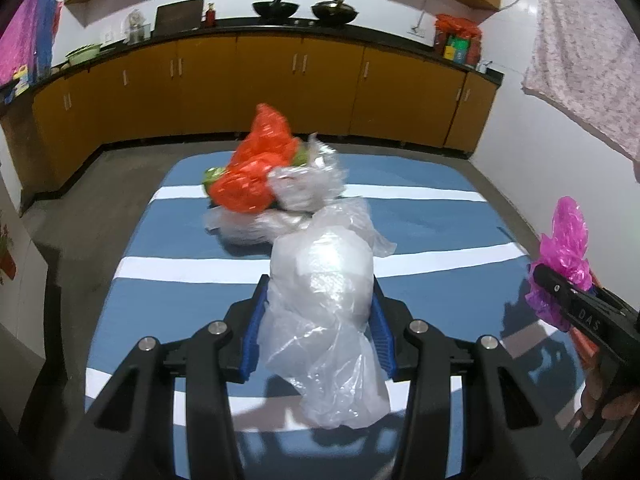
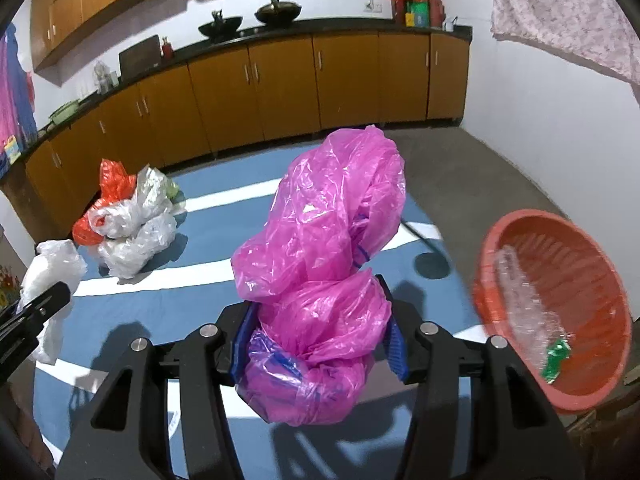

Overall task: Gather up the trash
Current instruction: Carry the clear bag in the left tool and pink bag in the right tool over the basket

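My left gripper [image 1: 320, 292] is shut on a crumpled clear plastic bag [image 1: 324, 320], held above the blue striped mat [image 1: 180, 300]. My right gripper [image 2: 320, 296] is shut on a crumpled pink plastic bag [image 2: 324, 248], lifted over the mat [image 2: 200, 292]. That pink bag [image 1: 566, 248] and the right gripper show at the right edge of the left wrist view; the clear bag [image 2: 48, 280] shows at the left edge of the right wrist view. A pile of orange and clear bags [image 1: 276, 184] [image 2: 128, 216] lies farther back on the mat. An orange basket [image 2: 560, 304] sits right.
The basket holds a clear plastic bottle [image 2: 528, 300] with a green label. Yellow-brown cabinets [image 1: 280, 92] under a dark counter run along the far wall. Grey floor [image 2: 460, 168] surrounds the mat. A patterned cloth [image 1: 588, 52] hangs at the upper right.
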`<state>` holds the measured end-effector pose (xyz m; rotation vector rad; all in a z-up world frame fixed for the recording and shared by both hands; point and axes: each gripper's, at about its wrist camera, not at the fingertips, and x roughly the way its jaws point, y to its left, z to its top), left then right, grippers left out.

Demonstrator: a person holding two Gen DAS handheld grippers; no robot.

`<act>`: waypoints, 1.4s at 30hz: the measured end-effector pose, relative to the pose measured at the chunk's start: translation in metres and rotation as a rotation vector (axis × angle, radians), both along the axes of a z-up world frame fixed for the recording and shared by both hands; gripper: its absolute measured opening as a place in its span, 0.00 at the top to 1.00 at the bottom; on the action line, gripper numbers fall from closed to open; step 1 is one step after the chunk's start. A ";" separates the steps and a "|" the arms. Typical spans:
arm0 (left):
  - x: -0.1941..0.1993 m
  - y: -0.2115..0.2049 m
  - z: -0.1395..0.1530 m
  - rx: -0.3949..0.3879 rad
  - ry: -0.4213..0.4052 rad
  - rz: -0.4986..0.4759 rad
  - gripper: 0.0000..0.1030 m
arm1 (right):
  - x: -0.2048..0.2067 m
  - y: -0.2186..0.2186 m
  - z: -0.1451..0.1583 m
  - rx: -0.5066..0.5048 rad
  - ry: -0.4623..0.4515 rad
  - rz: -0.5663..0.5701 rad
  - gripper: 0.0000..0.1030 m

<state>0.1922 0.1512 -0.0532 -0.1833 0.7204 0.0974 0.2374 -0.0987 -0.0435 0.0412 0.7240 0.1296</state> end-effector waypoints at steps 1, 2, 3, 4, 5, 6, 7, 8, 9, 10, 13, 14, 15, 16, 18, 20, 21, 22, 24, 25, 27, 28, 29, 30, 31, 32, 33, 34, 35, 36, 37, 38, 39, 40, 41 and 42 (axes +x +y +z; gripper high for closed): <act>-0.001 -0.005 0.003 0.001 -0.006 -0.007 0.56 | -0.002 -0.001 0.003 0.001 -0.008 -0.003 0.48; -0.002 -0.011 0.006 0.001 -0.012 -0.017 0.56 | -0.006 -0.005 0.006 0.003 -0.019 -0.007 0.48; -0.002 -0.016 0.009 0.001 -0.017 -0.024 0.56 | -0.010 -0.010 0.011 0.006 -0.032 -0.012 0.48; -0.003 -0.021 0.011 0.002 -0.023 -0.032 0.56 | -0.014 -0.015 0.014 0.007 -0.040 -0.015 0.48; -0.003 -0.027 0.014 0.002 -0.028 -0.041 0.56 | -0.018 -0.019 0.017 0.007 -0.051 -0.021 0.48; -0.004 -0.032 0.016 0.001 -0.031 -0.048 0.56 | -0.022 -0.023 0.020 0.008 -0.060 -0.028 0.48; -0.004 -0.039 0.019 0.000 -0.036 -0.059 0.56 | -0.025 -0.028 0.022 0.010 -0.067 -0.034 0.48; -0.005 -0.043 0.020 -0.001 -0.038 -0.065 0.56 | -0.028 -0.032 0.024 0.012 -0.072 -0.041 0.48; -0.005 -0.048 0.021 -0.002 -0.040 -0.073 0.56 | -0.032 -0.038 0.027 0.013 -0.080 -0.051 0.48; -0.006 -0.055 0.023 -0.003 -0.042 -0.085 0.56 | -0.034 -0.041 0.028 0.012 -0.086 -0.060 0.48; -0.006 -0.071 0.025 -0.004 -0.044 -0.113 0.56 | -0.041 -0.053 0.031 0.010 -0.100 -0.084 0.48; -0.006 -0.077 0.026 -0.003 -0.045 -0.123 0.56 | -0.042 -0.058 0.031 0.010 -0.102 -0.094 0.48; -0.006 -0.084 0.027 -0.002 -0.046 -0.136 0.56 | -0.045 -0.063 0.031 0.011 -0.103 -0.103 0.48; -0.005 -0.090 0.027 -0.001 -0.047 -0.147 0.56 | -0.046 -0.070 0.031 0.011 -0.104 -0.118 0.48; -0.005 -0.101 0.027 0.000 -0.049 -0.166 0.56 | -0.048 -0.080 0.030 0.010 -0.104 -0.140 0.48; -0.004 -0.111 0.028 -0.002 -0.049 -0.184 0.56 | -0.051 -0.090 0.029 0.007 -0.103 -0.162 0.48; -0.004 -0.116 0.028 -0.002 -0.049 -0.194 0.56 | -0.052 -0.095 0.028 0.006 -0.102 -0.173 0.48; -0.004 -0.122 0.028 -0.002 -0.048 -0.204 0.56 | -0.053 -0.099 0.027 0.006 -0.102 -0.183 0.48; -0.002 -0.130 0.028 -0.001 -0.047 -0.219 0.56 | -0.055 -0.108 0.026 0.003 -0.100 -0.205 0.48; -0.001 -0.135 0.028 0.000 -0.046 -0.230 0.56 | -0.057 -0.111 0.025 0.001 -0.100 -0.214 0.48; -0.001 -0.144 0.028 0.001 -0.045 -0.247 0.56 | -0.059 -0.117 0.023 -0.007 -0.100 -0.232 0.48; 0.000 -0.148 0.027 0.002 -0.044 -0.254 0.56 | -0.060 -0.121 0.022 -0.013 -0.101 -0.243 0.48; 0.000 -0.149 0.027 0.001 -0.044 -0.259 0.56 | -0.061 -0.123 0.021 -0.016 -0.100 -0.249 0.48; 0.000 -0.153 0.027 -0.001 -0.043 -0.267 0.56 | -0.062 -0.127 0.020 -0.018 -0.098 -0.260 0.48; 0.001 -0.156 0.027 -0.002 -0.042 -0.274 0.56 | -0.063 -0.131 0.018 -0.018 -0.095 -0.269 0.48; 0.002 -0.160 0.027 -0.002 -0.042 -0.280 0.56 | -0.063 -0.133 0.018 -0.019 -0.093 -0.277 0.48; 0.003 -0.165 0.028 -0.001 -0.043 -0.291 0.56 | -0.064 -0.137 0.016 -0.021 -0.091 -0.286 0.48; 0.003 -0.169 0.028 0.000 -0.044 -0.299 0.56 | -0.065 -0.142 0.015 -0.023 -0.090 -0.294 0.48; 0.003 -0.174 0.028 0.001 -0.044 -0.309 0.56 | -0.065 -0.145 0.014 -0.025 -0.089 -0.302 0.48; 0.004 -0.181 0.029 0.004 -0.046 -0.324 0.56 | -0.065 -0.149 0.014 -0.028 -0.088 -0.310 0.48; 0.004 -0.186 0.029 0.005 -0.047 -0.335 0.56 | -0.066 -0.152 0.013 -0.028 -0.086 -0.318 0.48; 0.005 -0.192 0.030 0.006 -0.048 -0.347 0.56 | -0.066 -0.155 0.013 -0.028 -0.085 -0.322 0.48; 0.006 -0.196 0.030 0.007 -0.049 -0.357 0.56 | -0.066 -0.159 0.013 -0.028 -0.085 -0.331 0.48; 0.007 -0.203 0.030 0.008 -0.051 -0.374 0.56 | -0.066 -0.162 0.013 -0.030 -0.085 -0.337 0.48; 0.007 -0.208 0.031 0.007 -0.052 -0.383 0.56 | -0.066 -0.164 0.014 -0.031 -0.086 -0.341 0.48; 0.008 -0.214 0.031 0.004 -0.056 -0.399 0.56 | -0.066 -0.167 0.015 -0.031 -0.087 -0.347 0.48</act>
